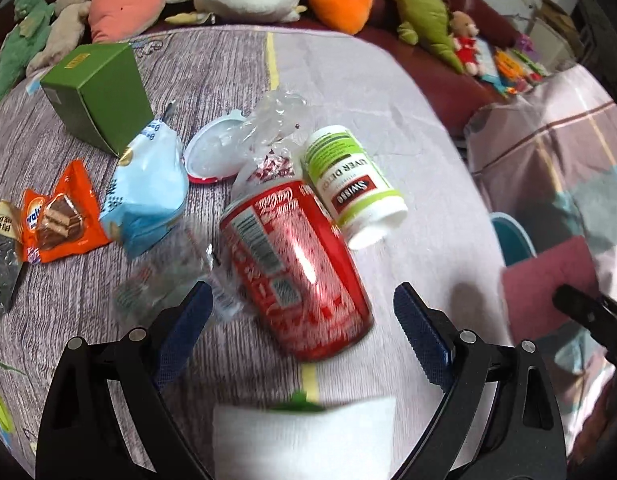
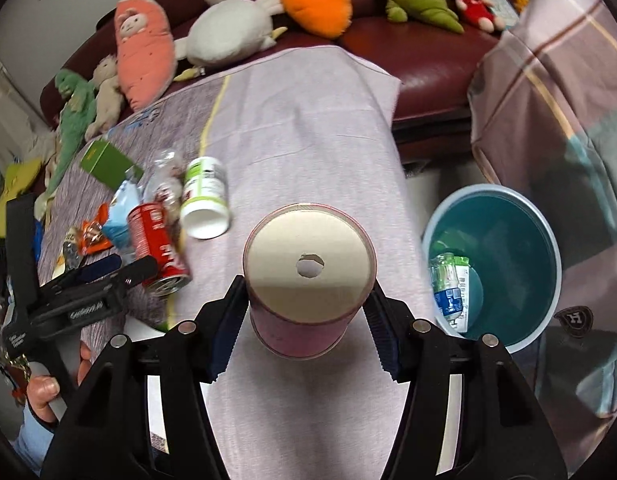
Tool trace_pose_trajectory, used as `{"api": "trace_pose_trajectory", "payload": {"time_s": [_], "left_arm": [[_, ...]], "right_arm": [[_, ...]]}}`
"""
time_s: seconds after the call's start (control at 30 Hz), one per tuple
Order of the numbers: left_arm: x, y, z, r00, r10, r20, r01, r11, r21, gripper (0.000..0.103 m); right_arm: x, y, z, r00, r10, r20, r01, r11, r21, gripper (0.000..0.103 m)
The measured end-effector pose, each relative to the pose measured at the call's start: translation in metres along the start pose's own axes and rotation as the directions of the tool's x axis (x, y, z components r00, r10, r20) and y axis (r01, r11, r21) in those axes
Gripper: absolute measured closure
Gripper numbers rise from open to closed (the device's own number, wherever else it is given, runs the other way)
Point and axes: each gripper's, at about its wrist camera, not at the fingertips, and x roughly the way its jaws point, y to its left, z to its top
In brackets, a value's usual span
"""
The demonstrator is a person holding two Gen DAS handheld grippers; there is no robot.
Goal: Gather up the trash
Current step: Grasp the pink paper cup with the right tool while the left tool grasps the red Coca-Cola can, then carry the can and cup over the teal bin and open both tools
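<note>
The pink tube is held between the pads of the right gripper, its long axis roughly along the fingers, cardboard end cap facing the camera. The teal bin lies to the right of the fingers, near, with a bottle already inside. The left gripper is spread wide, nothing held; the red can lies between and just ahead of its fingers, lengthwise. The right hand is judged nearer the bin.

Red can, pink tube (beige end), teal bin.
</note>
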Motion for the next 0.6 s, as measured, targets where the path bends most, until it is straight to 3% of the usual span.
{"api": "trace_pose_trajectory", "payload": {"time_s": [0.17, 0.2, 0.23, 0.4, 0.6], "left_arm": [[0.023, -0.009, 0.010, 0.997, 0.073, -0.019, -0.073, 0.997, -0.016, 0.013], [0.028, -0.011, 0.011, 0.996, 0.085, -0.024, -0.085, 0.996, -0.015, 0.017], [0.031, -0.012, 0.011, 0.995, 0.098, -0.028, -0.098, 0.995, -0.013, 0.029], [0.026, -0.017, 0.004, 0.986, 0.165, 0.006, -0.166, 0.986, 0.028, 0.030], [0.008, -0.019, -0.005, 0.984, 0.179, 0.023, -0.180, 0.982, 0.055, 0.030]], "right_arm": [[0.010, -0.018, 0.001, 1.000, 0.015, -0.016, -0.014, 1.000, 0.025, 0.047], [0.012, -0.021, 0.001, 1.000, 0.018, -0.019, -0.018, 0.999, 0.028, 0.047], [0.015, -0.025, 0.002, 0.999, 0.022, -0.023, -0.021, 0.999, 0.033, 0.047], [0.020, -0.035, 0.002, 0.999, 0.037, -0.027, -0.036, 0.998, 0.047, 0.047], [0.018, -0.042, -0.001, 0.998, 0.058, -0.017, -0.057, 0.996, 0.063, 0.047]]}}
